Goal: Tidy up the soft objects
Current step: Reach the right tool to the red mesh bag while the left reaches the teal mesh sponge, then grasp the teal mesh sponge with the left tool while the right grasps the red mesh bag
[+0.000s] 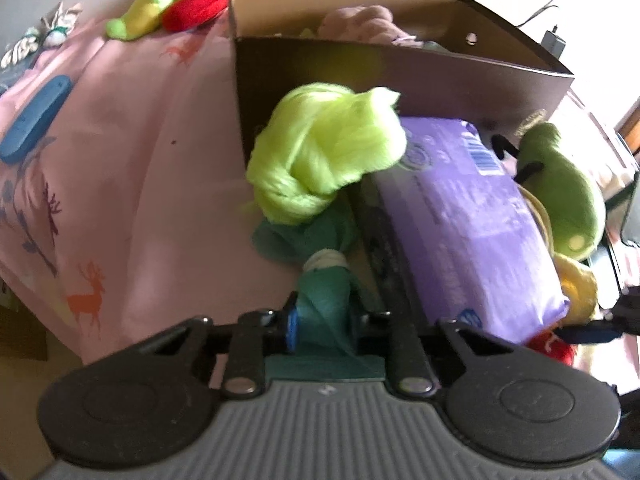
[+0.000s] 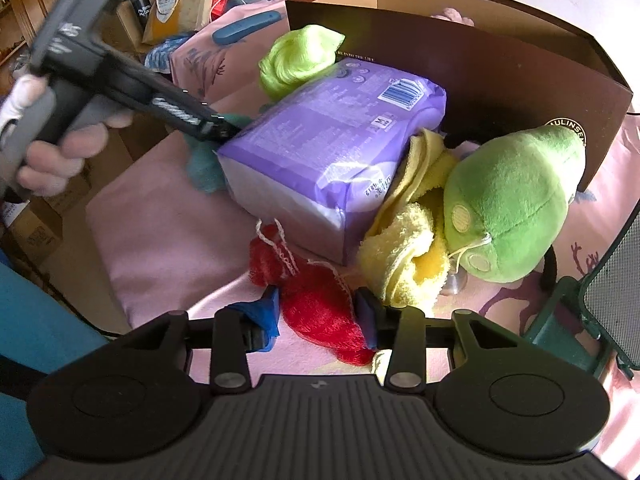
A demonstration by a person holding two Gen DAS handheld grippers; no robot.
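clearly the limp, light yarn doll (image 1: 320, 160) is pinched by its teal stem in the closed left gripper (image 1: 324, 320); right gripper (image 2: 320, 316) is parted around red netting (image 2: 316, 300), nothing gripped.

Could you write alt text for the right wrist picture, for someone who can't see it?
The right claw straddles a red fluffy bundle on a pink cloth. Behind lie a purple pack, yellow towel and green plush before a brown box.
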